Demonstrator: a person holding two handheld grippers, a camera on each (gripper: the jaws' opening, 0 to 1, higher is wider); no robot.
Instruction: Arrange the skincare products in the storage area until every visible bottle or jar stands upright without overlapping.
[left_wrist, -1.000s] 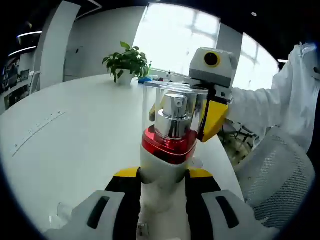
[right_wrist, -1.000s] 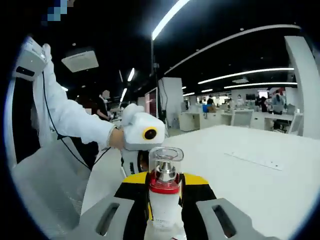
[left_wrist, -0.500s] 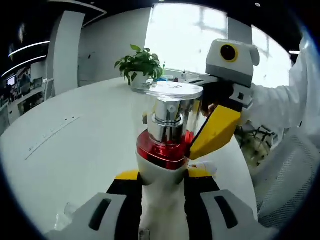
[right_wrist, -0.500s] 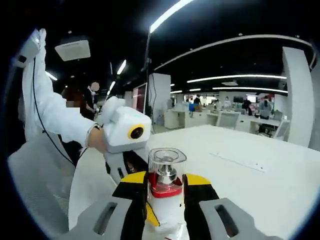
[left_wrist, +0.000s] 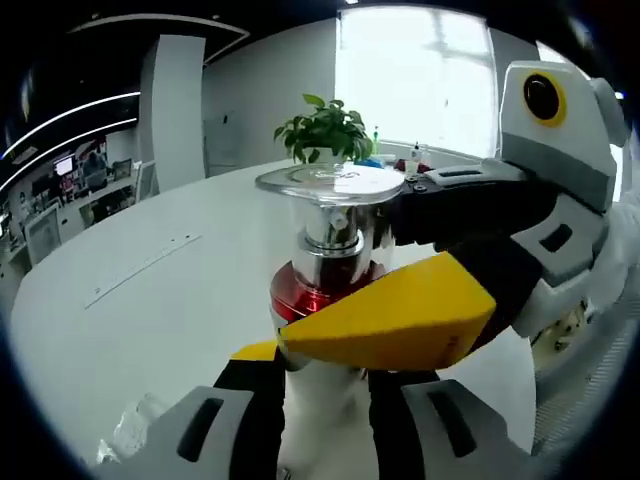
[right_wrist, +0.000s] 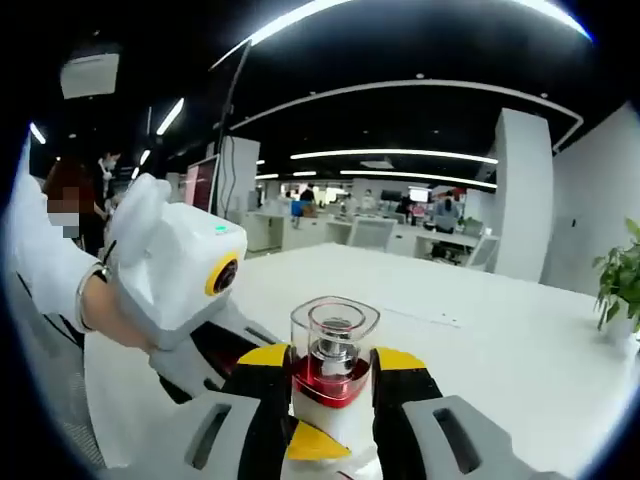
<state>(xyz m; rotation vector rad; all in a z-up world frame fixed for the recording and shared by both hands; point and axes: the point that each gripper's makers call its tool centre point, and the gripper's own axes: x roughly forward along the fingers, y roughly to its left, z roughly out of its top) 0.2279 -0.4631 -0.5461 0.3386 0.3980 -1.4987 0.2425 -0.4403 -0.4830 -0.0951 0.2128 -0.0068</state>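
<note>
Both grippers are on the same pump bottle (left_wrist: 325, 300) right now, held up above the white counter (left_wrist: 150, 300) rather than standing on it. The left gripper (left_wrist: 322, 385) has its jaws closed on the white body down low, so that one's carrying the weight. The right gripper (right_wrist: 330, 385) comes in from the right side and its jaws clamp around the red collar, just under the clear cap (right_wrist: 334, 322). My guess is it's a handover or a re-grip to get the bottle straight before setting it upright. A potted plant (left_wrist: 325, 128) sits at the far edge of the counter.
</note>
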